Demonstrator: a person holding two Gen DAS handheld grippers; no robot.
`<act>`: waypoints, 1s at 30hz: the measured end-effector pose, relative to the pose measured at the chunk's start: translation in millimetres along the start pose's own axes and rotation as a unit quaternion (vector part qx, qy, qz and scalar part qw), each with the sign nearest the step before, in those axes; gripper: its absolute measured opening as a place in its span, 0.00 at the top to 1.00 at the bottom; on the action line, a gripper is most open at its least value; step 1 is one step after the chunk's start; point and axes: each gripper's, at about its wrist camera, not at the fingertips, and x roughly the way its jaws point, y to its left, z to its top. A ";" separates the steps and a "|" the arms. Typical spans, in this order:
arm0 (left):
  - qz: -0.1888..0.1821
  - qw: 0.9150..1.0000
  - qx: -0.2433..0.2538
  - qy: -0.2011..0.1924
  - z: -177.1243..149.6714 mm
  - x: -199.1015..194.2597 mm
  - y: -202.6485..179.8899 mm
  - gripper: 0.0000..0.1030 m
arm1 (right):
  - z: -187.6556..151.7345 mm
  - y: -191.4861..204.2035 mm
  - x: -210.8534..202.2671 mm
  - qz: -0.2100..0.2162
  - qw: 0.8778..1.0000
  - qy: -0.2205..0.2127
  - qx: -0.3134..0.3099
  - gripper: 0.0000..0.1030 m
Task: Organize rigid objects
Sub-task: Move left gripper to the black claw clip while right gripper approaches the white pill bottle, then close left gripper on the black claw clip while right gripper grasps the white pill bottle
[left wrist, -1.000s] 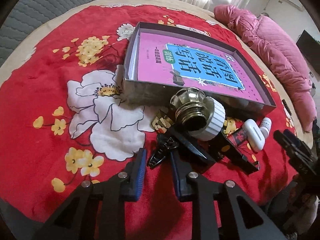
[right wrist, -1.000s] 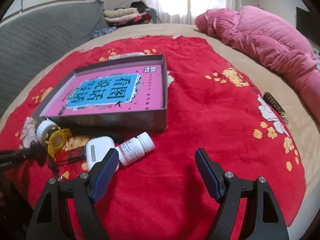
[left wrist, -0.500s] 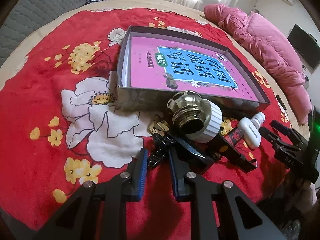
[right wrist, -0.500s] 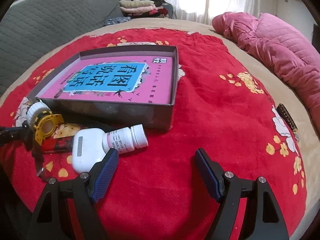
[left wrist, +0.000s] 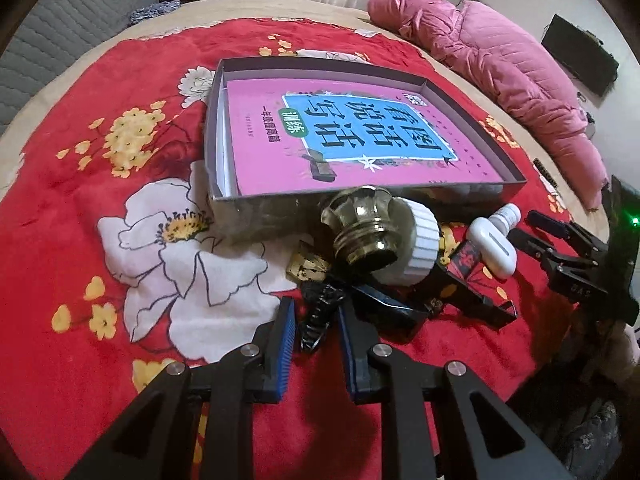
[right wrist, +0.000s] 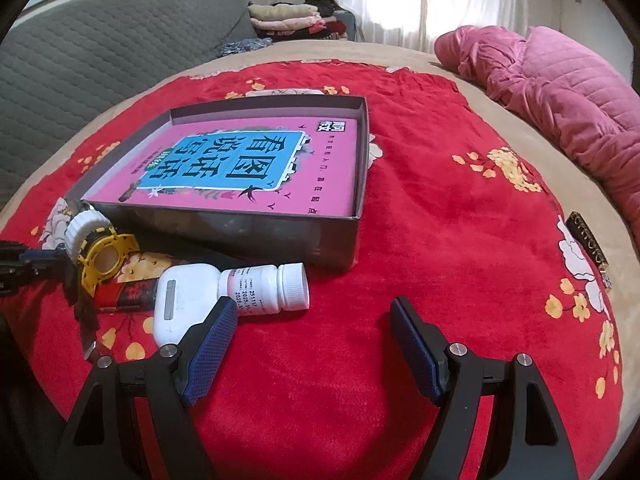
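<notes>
Bed with a red flowery blanket [right wrist: 440, 220] and a pile of small stuff to sort. A shallow grey box [right wrist: 256, 232] sits in the middle of the blanket, with a pink book [left wrist: 360, 140] lying flat inside it. Everything else is bunched along the box's near wall, outside it.

- On the left is a golden glass piece with a white ribbed cap [left wrist: 372, 228], tipped on its side.
- Just right of that is a red and black lighter [right wrist: 128, 294].
- Next comes a white earbud case [right wrist: 180, 300], with a white pill bottle [right wrist: 268, 286] lying on its side and touching it.
- A black hair clip [left wrist: 314, 328] lies on the blanket nearest the camera, in front of the glass piece.

The left gripper [left wrist: 316, 308] has just been closing its jaws. They're down to a narrow gap with the near end of the hair clip between them. There still seems to be a sliver of space on each side, so I wouldn't call it pinched.

The right gripper [right wrist: 314, 306] has its jaws spread wide over bare blanket, holding nothing. Its left finger sits just in front of the earbud case and pill bottle.

A pink quilted jacket [right wrist: 560, 92] is heaped at the far right of the bed.
</notes>
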 end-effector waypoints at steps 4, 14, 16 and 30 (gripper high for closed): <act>-0.010 1.000 0.002 -0.002 1.2 1.8 1.9 0.80 | 0.2 1.1 1.9 0.005 1.000 0.000 -0.002 0.23; -0.007 1.000 -0.015 -0.001 -2.5 7.0 5.1 0.82 | 6.4 4.3 2.9 0.016 1.000 -0.004 0.015 0.23; -0.001 1.000 -0.010 -0.002 -3.5 6.9 2.6 0.82 | 7.9 7.7 3.1 0.016 1.000 -0.005 0.014 0.23; 0.005 1.000 -0.013 -0.008 -5.3 6.8 0.0 0.82 | 10.2 -0.6 13.7 0.024 0.997 0.013 0.079 0.24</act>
